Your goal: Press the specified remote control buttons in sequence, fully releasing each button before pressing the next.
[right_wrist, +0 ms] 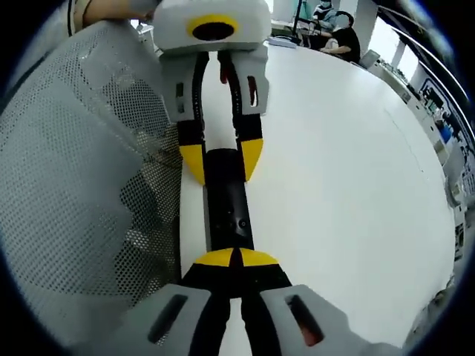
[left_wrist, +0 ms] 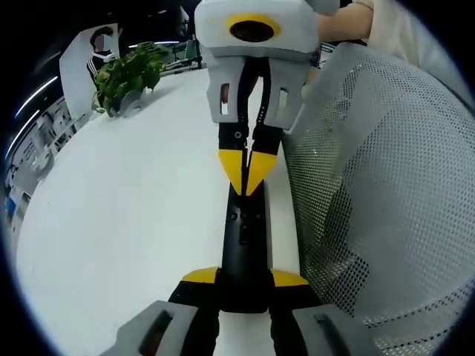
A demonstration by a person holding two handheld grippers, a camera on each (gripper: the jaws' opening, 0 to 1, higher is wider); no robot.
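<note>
- the remote control [left_wrist: 243, 245] lies lengthwise on the white bench [left_wrist: 126, 237], just beside a grey mesh chair back [left_wrist: 378, 193].
- your left gripper [left_wrist: 243, 285] clamps the near end of the remote control, jaws spread to its width.
- your right gripper [right_wrist: 234, 259], jaws together, tips touch the remote control's buttons.
- risk: pressing off-centre could catch a neighbouring button.
- risk: a loose left hold lets the remote control slide toward the chair back.
- risk: lifting too little leaves the button half pressed.

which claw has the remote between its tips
The left claw: its yellow tips straddle the slim black remote control; the right claw has its tips shut together over it.
</note>
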